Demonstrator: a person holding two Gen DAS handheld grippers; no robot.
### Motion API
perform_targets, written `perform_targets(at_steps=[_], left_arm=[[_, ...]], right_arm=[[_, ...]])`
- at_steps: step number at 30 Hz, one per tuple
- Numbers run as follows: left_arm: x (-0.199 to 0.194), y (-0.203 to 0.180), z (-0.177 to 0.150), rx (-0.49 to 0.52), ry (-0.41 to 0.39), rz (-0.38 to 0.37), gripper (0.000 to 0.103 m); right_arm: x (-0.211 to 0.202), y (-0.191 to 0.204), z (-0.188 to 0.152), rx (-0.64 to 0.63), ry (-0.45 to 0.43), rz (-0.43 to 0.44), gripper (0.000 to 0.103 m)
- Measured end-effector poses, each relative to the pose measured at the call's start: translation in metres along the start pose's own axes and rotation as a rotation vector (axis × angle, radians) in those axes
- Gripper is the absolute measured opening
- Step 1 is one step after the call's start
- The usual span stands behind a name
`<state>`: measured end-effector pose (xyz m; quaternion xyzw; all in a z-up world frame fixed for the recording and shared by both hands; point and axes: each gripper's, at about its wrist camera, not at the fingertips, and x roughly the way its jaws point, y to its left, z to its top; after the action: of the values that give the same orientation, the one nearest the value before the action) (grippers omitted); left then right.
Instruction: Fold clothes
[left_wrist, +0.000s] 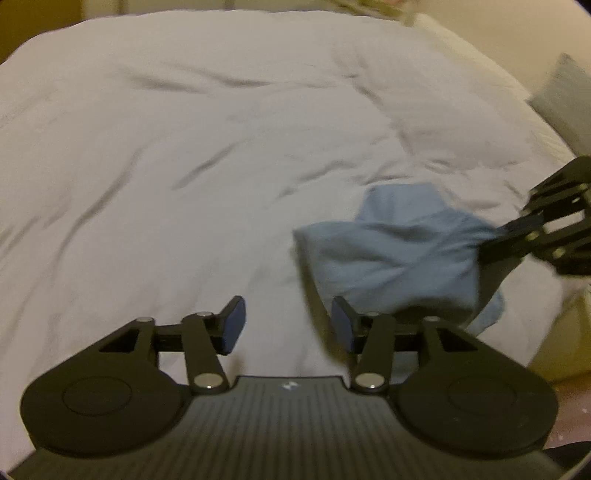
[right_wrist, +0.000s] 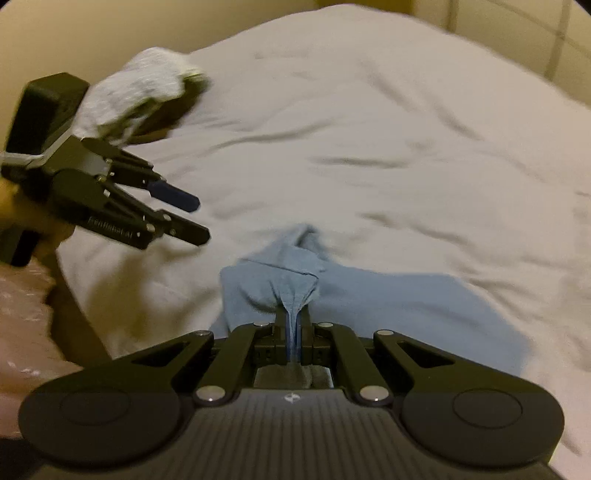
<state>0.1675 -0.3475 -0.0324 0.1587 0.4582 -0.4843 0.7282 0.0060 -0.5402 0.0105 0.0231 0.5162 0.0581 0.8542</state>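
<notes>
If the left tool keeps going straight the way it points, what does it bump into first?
Probably the white bedding. The open left tool aims at bare cover; the blue garment sits just to its right, though depth is unclear.

Bed (left_wrist: 184, 147) fills most of both views, its cover creased. Garment (right_wrist: 406, 302) lies crumpled on the bed's near part, toward the right in the left wrist view. Right hand-held gripper (right_wrist: 293, 332) sits at the garment's near edge, a fold of cloth pinched between its fingers. Left hand-held gripper (left_wrist: 288, 325) hangs over the bed just left of the garment, apart from it, nothing between its fingers. Pile of clothes (right_wrist: 140, 96) rests far left on the bed, behind the left hand-held gripper.
</notes>
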Motion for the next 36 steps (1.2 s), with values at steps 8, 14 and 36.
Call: perform_targets(at_steps=[8, 14, 36], left_arm=[[0.053, -0.064, 0.032, 0.162, 0.062, -0.162, 0.055], [0.093, -0.124, 0.04, 0.293, 0.115, -0.272, 0.05], [0.09, -0.203, -0.007, 0.644, 0.277, -0.371, 0.002]], right_arm=[[-0.07, -0.067, -0.073, 0.216, 0.074, -0.37, 0.002], [-0.074, -0.104, -0.121, 0.366, 0.11, -0.475, 0.002], [-0.023, -0.111, -0.15, 1.155, -0.162, -0.031, 0.063]])
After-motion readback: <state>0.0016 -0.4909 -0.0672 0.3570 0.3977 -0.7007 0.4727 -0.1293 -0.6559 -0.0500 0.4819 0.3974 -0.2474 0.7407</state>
